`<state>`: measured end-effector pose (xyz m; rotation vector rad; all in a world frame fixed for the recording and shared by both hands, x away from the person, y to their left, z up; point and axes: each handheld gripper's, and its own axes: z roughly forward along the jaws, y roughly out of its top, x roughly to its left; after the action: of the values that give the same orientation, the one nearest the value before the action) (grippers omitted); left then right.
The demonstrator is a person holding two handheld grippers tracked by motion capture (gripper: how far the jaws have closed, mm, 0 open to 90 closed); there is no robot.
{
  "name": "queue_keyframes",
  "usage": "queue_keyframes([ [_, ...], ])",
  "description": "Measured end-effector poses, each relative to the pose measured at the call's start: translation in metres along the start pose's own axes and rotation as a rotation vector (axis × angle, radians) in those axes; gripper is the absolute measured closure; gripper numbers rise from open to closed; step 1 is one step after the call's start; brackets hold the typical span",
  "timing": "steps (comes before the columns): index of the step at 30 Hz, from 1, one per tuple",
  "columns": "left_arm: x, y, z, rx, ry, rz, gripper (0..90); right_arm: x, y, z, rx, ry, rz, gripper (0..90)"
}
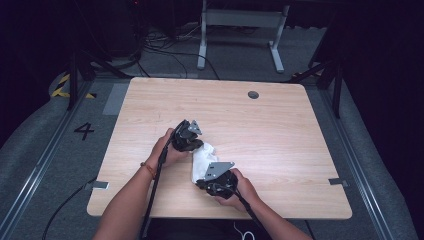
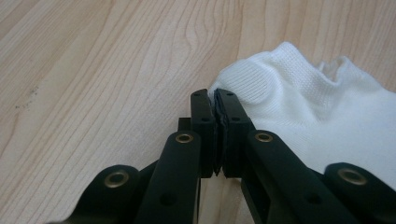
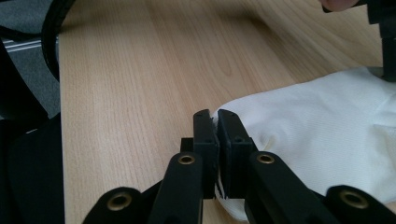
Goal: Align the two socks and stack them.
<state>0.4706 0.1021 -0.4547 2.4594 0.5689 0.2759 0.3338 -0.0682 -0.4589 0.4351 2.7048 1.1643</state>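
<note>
A white knit sock (image 1: 202,156) lies crumpled between both grippers, its edges pinched in each one's jaws.

We lose the white sock's (image 2: 322,116) far end past the right edge of the left gripper view, and its pinched hem vanishes between the jaws (same story in the right gripper view). From above, both grippers cover its ends.

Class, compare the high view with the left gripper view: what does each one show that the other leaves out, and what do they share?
High view alone: both hands, the right gripper at the near end of the white sock, the table's edges and the floor. Left gripper view alone: the sock's ribbed knit and its edge pinched between closed jaws. Shared: the left gripper, the sock and the wooden table.
</note>
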Motion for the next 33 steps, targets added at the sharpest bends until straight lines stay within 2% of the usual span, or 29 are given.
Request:
queue_keyframes([
  [1, 0.001, 0.0, -0.001, -0.01, -0.004, -0.005, 86.8, -0.001, 0.0, 0.001, 0.002, -0.008, -0.005, 86.4],
  [4, 0.002, -0.001, -0.002, -0.018, 0.008, -0.011, 86.2, -0.005, 0.002, 0.001, -0.016, -0.005, 0.027, 86.2],
  [6, 0.003, -0.001, -0.002, -0.018, 0.004, -0.019, 85.4, -0.006, 0.003, 0.003, -0.007, -0.01, 0.022, 84.8],
  [8, 0.004, -0.002, -0.001, -0.016, 0.019, -0.02, 82.5, -0.004, 0.005, 0.005, -0.004, -0.004, 0.018, 81.0],
  [11, 0.007, -0.005, 0.002, 0.017, 0.024, -0.046, 72.9, -0.003, 0.005, 0.01, 0.003, 0.008, 0.011, 73.8],
  [12, 0.007, -0.006, 0.003, 0.011, 0.036, -0.052, 69.3, -0.003, 0.004, 0.011, 0.005, 0.01, 0.015, 70.6],
  [15, 0.007, -0.006, -0.002, -0.003, 0.092, -0.075, 53.9, -0.007, 0.002, 0.0, -0.047, 0.023, 0.025, 63.9],
  [19, 0.004, -0.008, -0.017, -0.036, 0.116, -0.106, 37.8, -0.02, -0.002, -0.023, -0.106, 0.008, 0.019, 68.8],
  [21, -0.001, -0.012, -0.023, -0.044, 0.103, -0.109, 33.1, -0.025, -0.006, -0.026, -0.095, 0.011, 0.022, 70.6],
  [23, -0.008, -0.015, -0.028, -0.046, 0.089, -0.103, 29.7, -0.027, -0.01, -0.024, -0.071, 0.006, 0.005, 72.3],
  [26, -0.02, -0.021, -0.031, -0.04, 0.061, -0.064, 29.6, -0.028, -0.015, -0.015, -0.051, -0.002, -0.011, 74.8],
  [29, -0.03, -0.025, -0.025, -0.006, 0.023, -0.03, 30.9, -0.029, -0.022, -0.005, -0.012, 0.006, -0.014, 75.7],
  [31, -0.039, -0.026, -0.016, 0.026, 0.006, -0.004, 31.5, -0.03, -0.026, -0.004, -0.018, 0.025, -0.001, 76.1],
  [33, -0.044, -0.026, -0.012, 0.013, -0.016, -0.002, 33.7, -0.031, -0.028, -0.007, -0.012, 0.032, 0.0, 76.2],
])
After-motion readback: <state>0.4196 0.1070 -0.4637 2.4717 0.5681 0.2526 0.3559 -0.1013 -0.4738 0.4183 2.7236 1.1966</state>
